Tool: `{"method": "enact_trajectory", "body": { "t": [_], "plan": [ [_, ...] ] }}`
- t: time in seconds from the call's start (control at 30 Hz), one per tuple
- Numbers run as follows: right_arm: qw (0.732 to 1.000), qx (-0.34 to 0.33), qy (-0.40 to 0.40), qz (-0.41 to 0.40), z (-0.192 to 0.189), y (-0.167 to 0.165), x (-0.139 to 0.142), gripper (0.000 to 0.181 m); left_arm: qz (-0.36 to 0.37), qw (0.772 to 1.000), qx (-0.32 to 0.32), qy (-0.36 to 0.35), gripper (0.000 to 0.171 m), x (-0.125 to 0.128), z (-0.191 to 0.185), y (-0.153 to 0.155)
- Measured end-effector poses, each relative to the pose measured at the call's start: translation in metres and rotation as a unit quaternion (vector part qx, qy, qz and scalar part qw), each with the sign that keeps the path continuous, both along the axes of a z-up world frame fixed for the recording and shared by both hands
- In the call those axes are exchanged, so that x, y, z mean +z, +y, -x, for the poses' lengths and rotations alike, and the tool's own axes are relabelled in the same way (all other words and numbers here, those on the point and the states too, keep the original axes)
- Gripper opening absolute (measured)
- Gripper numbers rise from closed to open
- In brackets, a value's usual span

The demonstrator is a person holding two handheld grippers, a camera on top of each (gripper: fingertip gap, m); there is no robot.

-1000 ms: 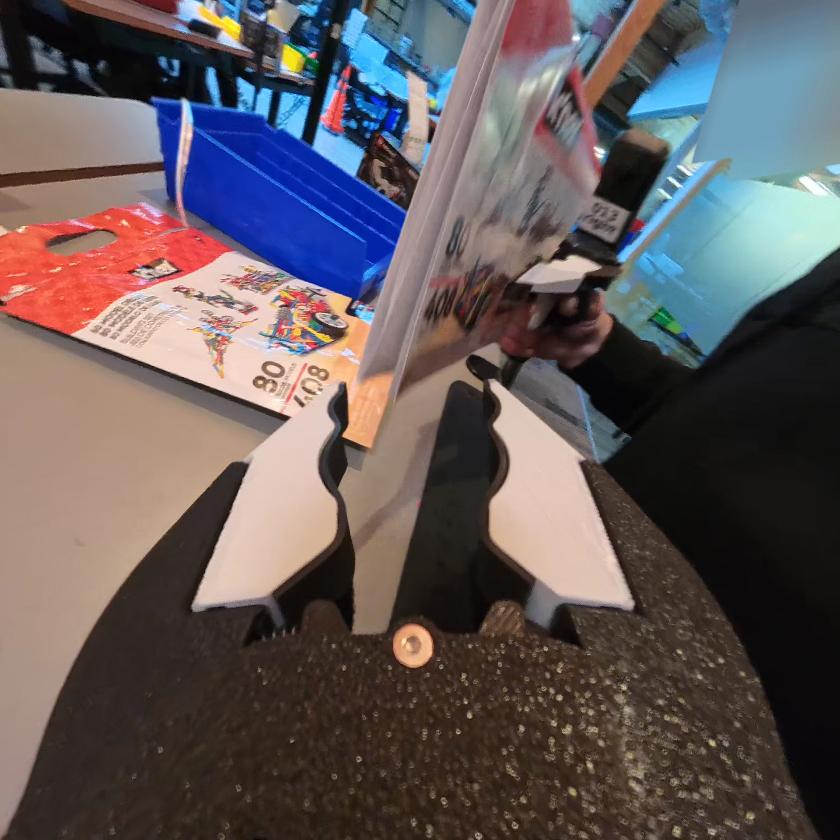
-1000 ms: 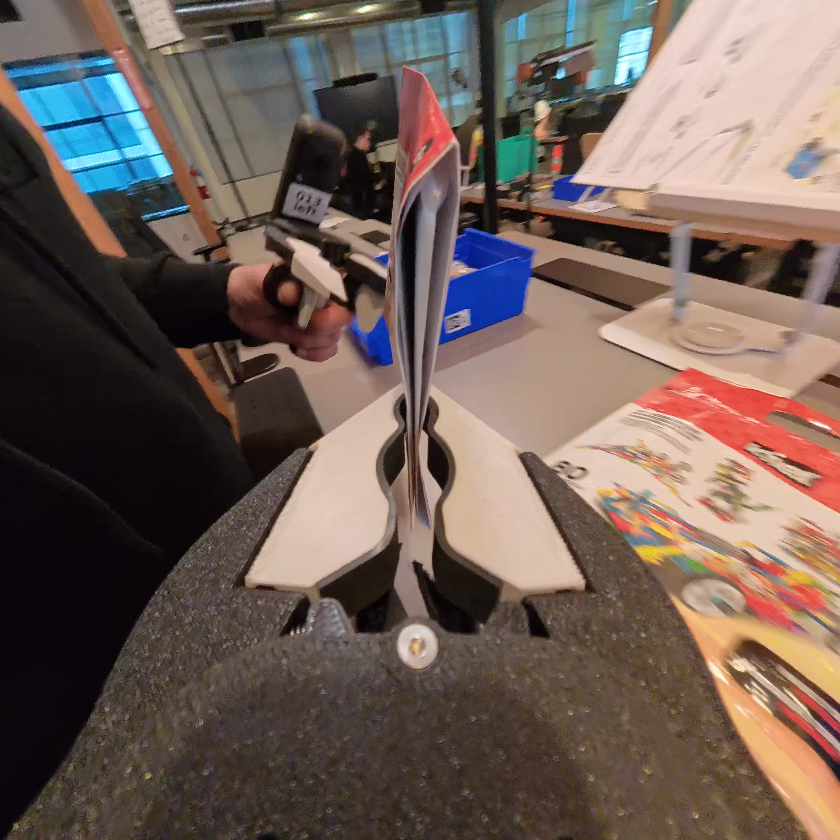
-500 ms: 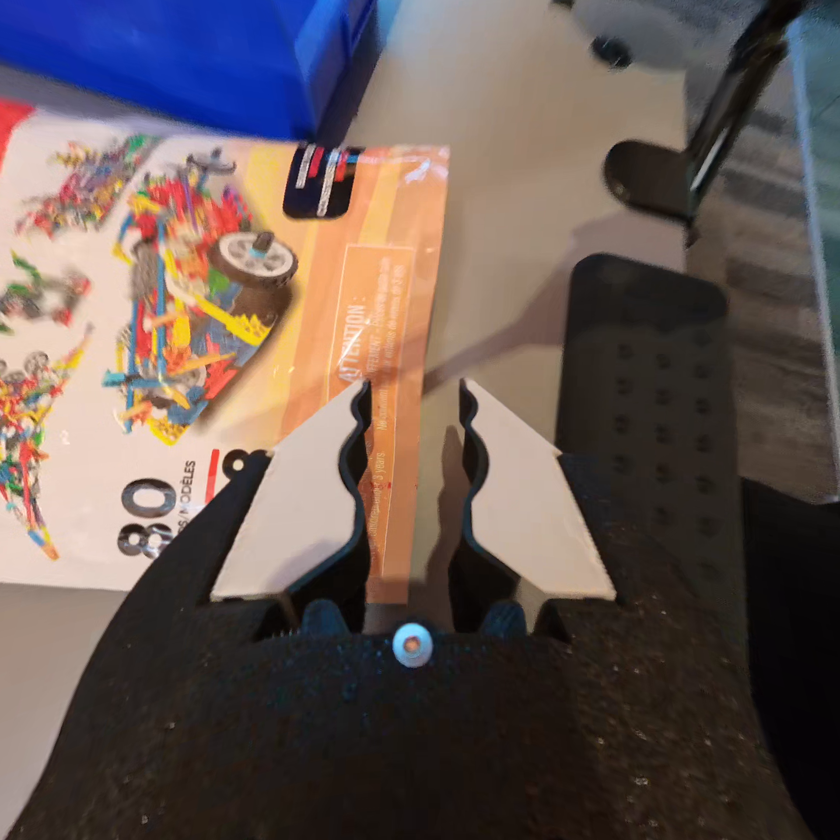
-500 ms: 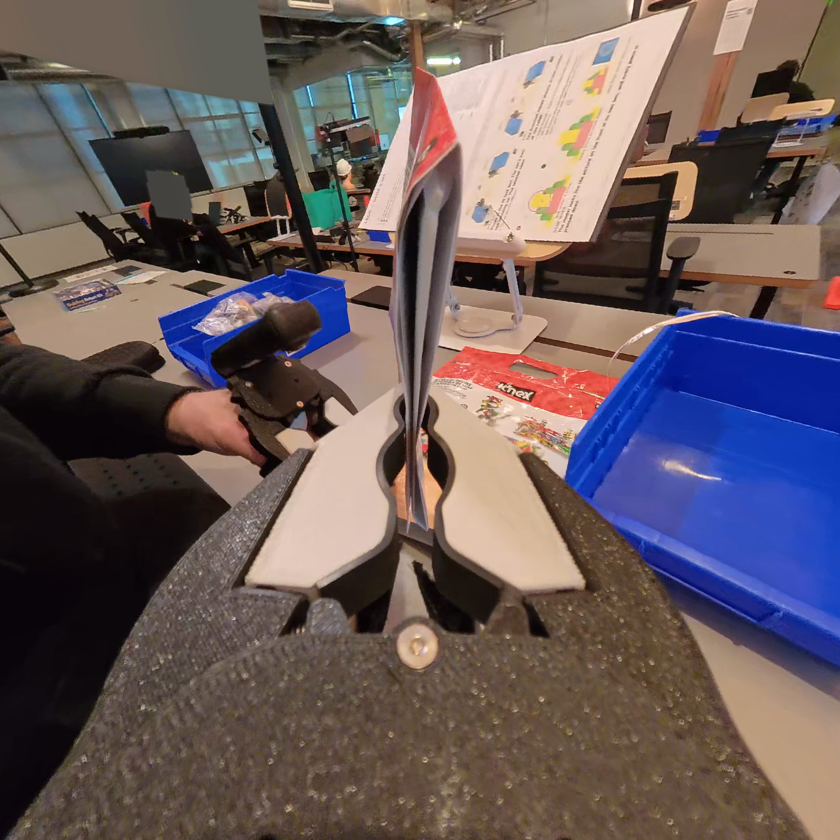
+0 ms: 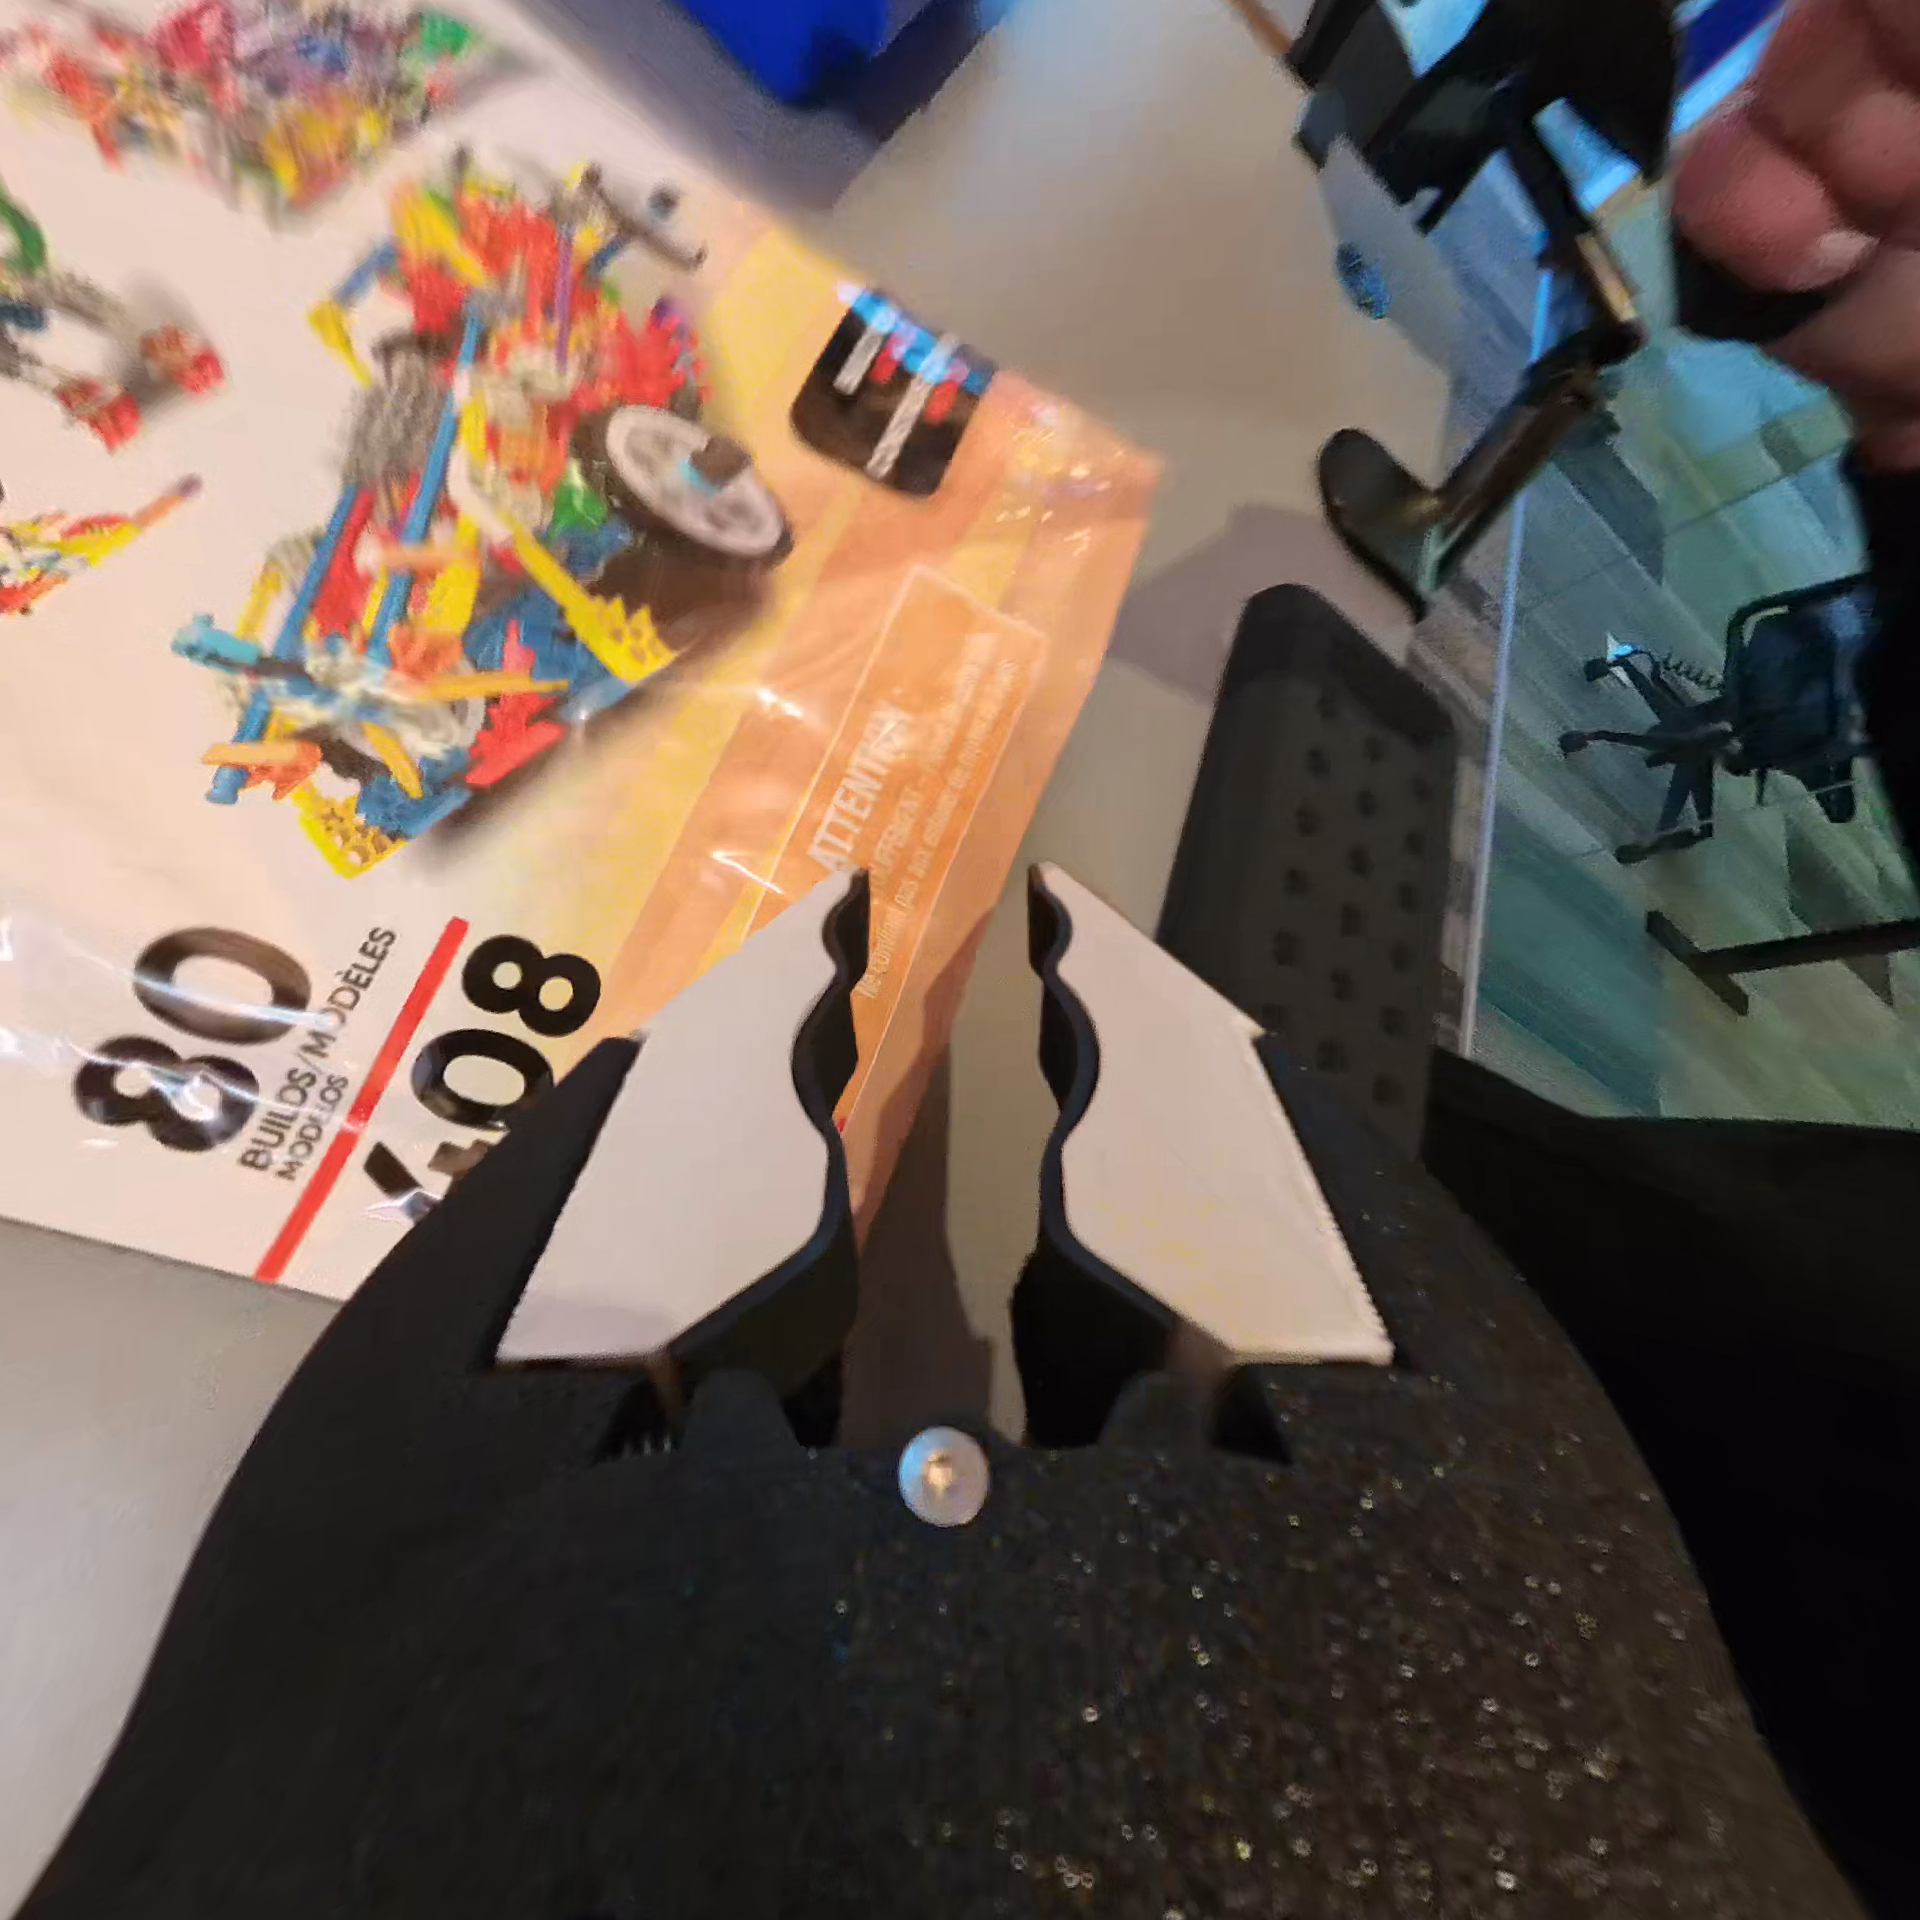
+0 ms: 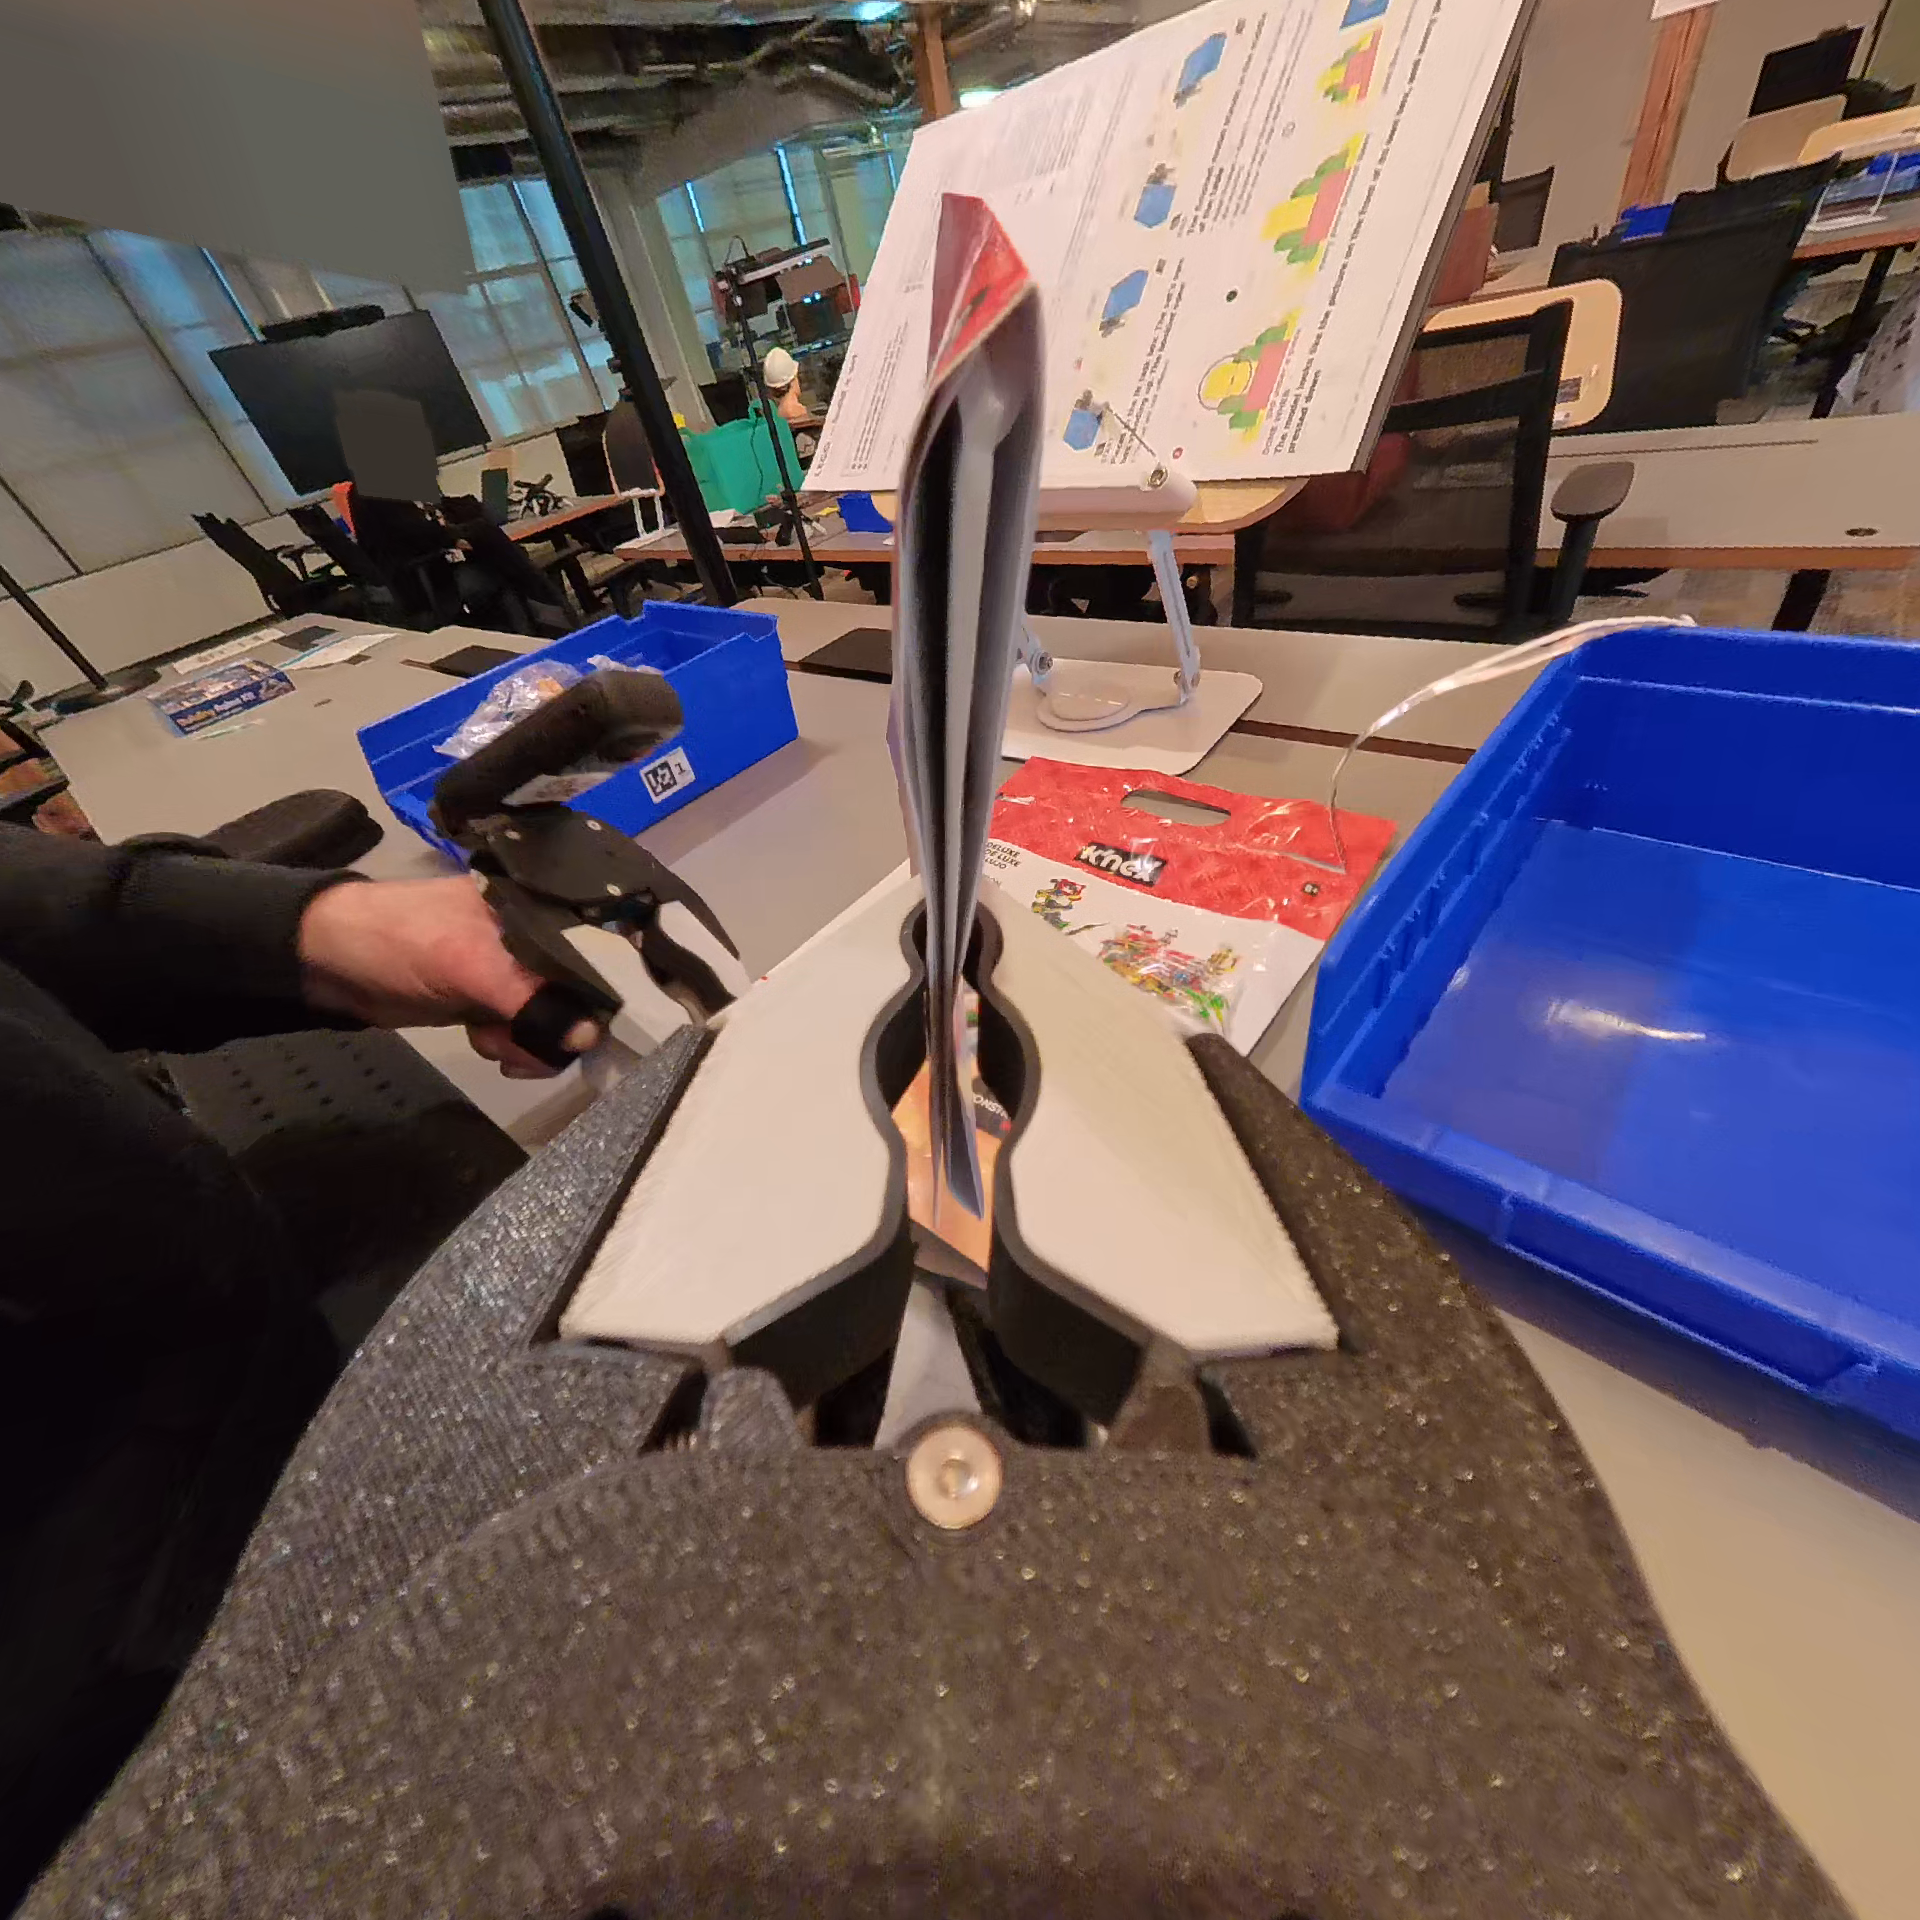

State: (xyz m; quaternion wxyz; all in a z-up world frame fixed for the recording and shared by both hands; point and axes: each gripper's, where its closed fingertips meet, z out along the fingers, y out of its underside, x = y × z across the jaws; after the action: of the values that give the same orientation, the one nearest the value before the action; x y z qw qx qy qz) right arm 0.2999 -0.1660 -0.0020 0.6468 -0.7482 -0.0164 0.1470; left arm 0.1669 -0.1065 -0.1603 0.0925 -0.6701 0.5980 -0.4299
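My right gripper point(image 6: 951, 920) is shut on a thin red-and-white booklet point(image 6: 966, 571) and holds it upright above the grey table point(image 6: 790, 831). My left gripper point(image 5: 948, 883) is open and empty, low over the orange corner of a printed plastic bag point(image 5: 520, 623) that lies flat on the table. Its left fingertip point(image 5: 831, 914) overlaps the bag's edge. In the right wrist view the left gripper point(image 6: 696, 966) is at the left, held by a hand, and the bag point(image 6: 1174, 883) lies just beyond the booklet.
An empty blue bin point(image 6: 1662, 1039) stands close on the right. Another blue bin point(image 6: 623, 707) with bagged parts stands at the back left. An instruction sheet on a white stand point(image 6: 1195, 260) is behind the bag. A black chair armrest point(image 5: 1320, 810) sits beside the table edge. Some 20 cm of space lies between my two pairs of fingers.
My left gripper has swung from beside the raised booklet down to the bag's corner, still open. My right gripper has turned right with the booklet, bringing the near blue bin into view.
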Motion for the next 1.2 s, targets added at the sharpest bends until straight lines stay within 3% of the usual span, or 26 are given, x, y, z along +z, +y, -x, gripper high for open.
{"method": "enact_trajectory", "body": {
  "t": [0.07, 0.13, 0.2, 0.33, 0.43, 0.6, 0.67, 0.73, 0.8, 0.87, 1.0, 1.2],
  "plan": [
    [1.000, -0.001, 0.005, -0.005, -0.003, 0.003, 0.003, 0.000, -0.025, 0.999, -0.002, -0.037, 0.037, 0.026, -0.010, 0.008],
    [1.000, -0.003, 0.011, -0.011, -0.006, 0.006, 0.006, 0.000, -0.058, 0.995, -0.006, -0.076, 0.036, 0.051, -0.029, 0.017],
    [1.000, -0.004, 0.014, -0.016, -0.007, 0.010, 0.010, 0.000, -0.071, 0.994, -0.024, -0.082, 0.034, 0.059, -0.052, 0.016],
    [1.000, -0.007, 0.012, -0.022, -0.005, 0.013, 0.015, 0.000, -0.096, 0.992, -0.078, 0.015, 0.034, 0.001, -0.068, 0.008],
    [1.000, -0.012, 0.012, -0.024, -0.005, 0.010, 0.015, 0.000, -0.071, 0.995, -0.067, 0.031, 0.033, -0.029, -0.068, 0.002],
    [0.999, -0.024, 0.024, -0.027, -0.010, 0.004, 0.014, 0.000, -0.048, 0.997, -0.063, 0.000, 0.030, -0.028, -0.067, 0.003],
    [0.999, -0.024, 0.028, -0.029, -0.011, 0.003, 0.014, 0.000, -0.049, 0.996, -0.062, -0.034, 0.033, -0.016, -0.068, 0.004],
    [0.999, -0.024, 0.030, -0.029, -0.011, 0.003, 0.013, 0.000, -0.069, 0.993, -0.055, -0.077, 0.045, 0.007, -0.069, 0.008],
    [0.999, -0.024, 0.033, -0.029, -0.012, 0.004, 0.013, 0.000, -0.114, 0.988, -0.069, -0.076, 0.059, 0.014, -0.066, 0.007],
    [0.999, -0.023, 0.036, -0.031, -0.013, 0.006, 0.012, 0.000, -0.155, 0.982, -0.096, -0.059, 0.069, 0.007, -0.060, 0.002],
    [0.999, -0.018, 0.037, -0.034, -0.012, 0.009, 0.014, 0.000, -0.192, 0.975, -0.114, -0.006, 0.061, -0.033, -0.049, -0.007],
    [0.998, -0.012, 0.041, -0.035, -0.010, 0.010, 0.015, 0.000, -0.185, 0.976, -0.114, -0.027, 0.065, -0.034, -0.050, -0.010]
  ]
}}
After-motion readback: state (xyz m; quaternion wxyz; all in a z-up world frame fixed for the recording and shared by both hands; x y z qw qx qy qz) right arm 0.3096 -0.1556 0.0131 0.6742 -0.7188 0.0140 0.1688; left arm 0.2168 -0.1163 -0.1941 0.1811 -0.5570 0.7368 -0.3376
